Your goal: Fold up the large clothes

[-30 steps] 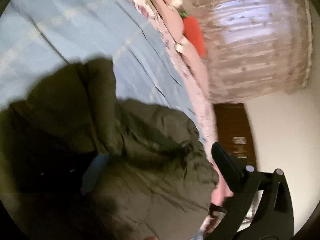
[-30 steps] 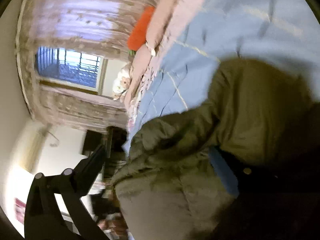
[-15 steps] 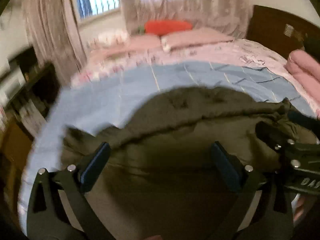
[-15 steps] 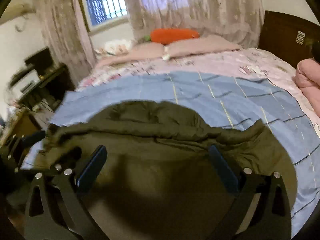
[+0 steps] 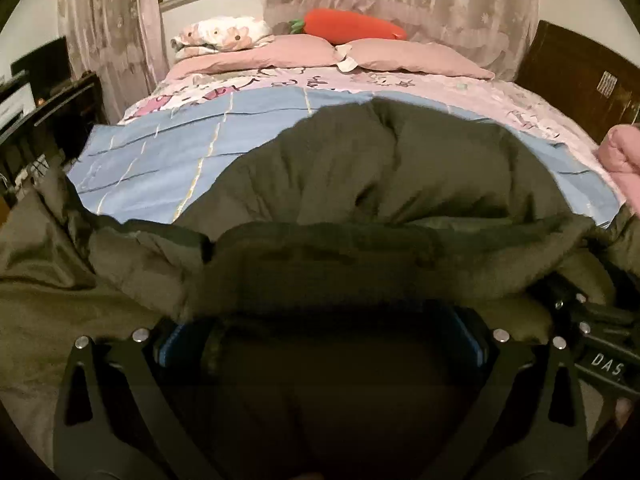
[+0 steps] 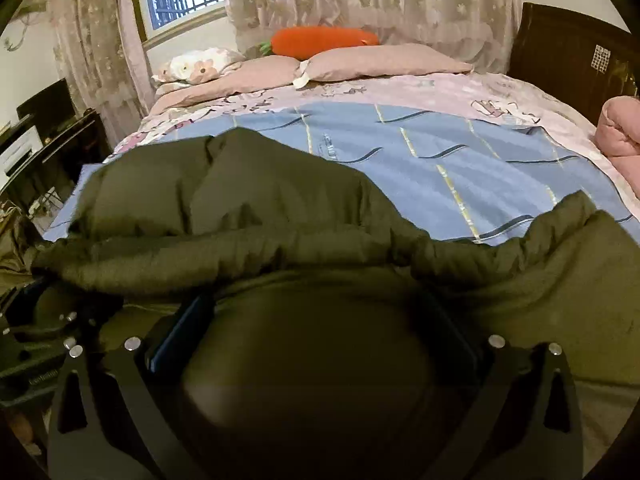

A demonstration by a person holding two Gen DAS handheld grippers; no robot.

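Since a half-second ago our left gripper (image 5: 320, 340) has dropped low, jaws wide over the olive padded jacket (image 5: 380, 184) on the bed (image 5: 160, 160). Our right gripper (image 6: 320, 344), wide too, straddles its puffy, soft, bulky bulk; we would pinch the hem.

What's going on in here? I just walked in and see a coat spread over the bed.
A person is folding an olive coat on a blue blanket on the bed, using two handheld grippers. The left gripper and the right gripper both sit low at the coat's near edge, jaws spread wide with fabric bunched between them. The coat is loosely heaped, not yet a neat fold.
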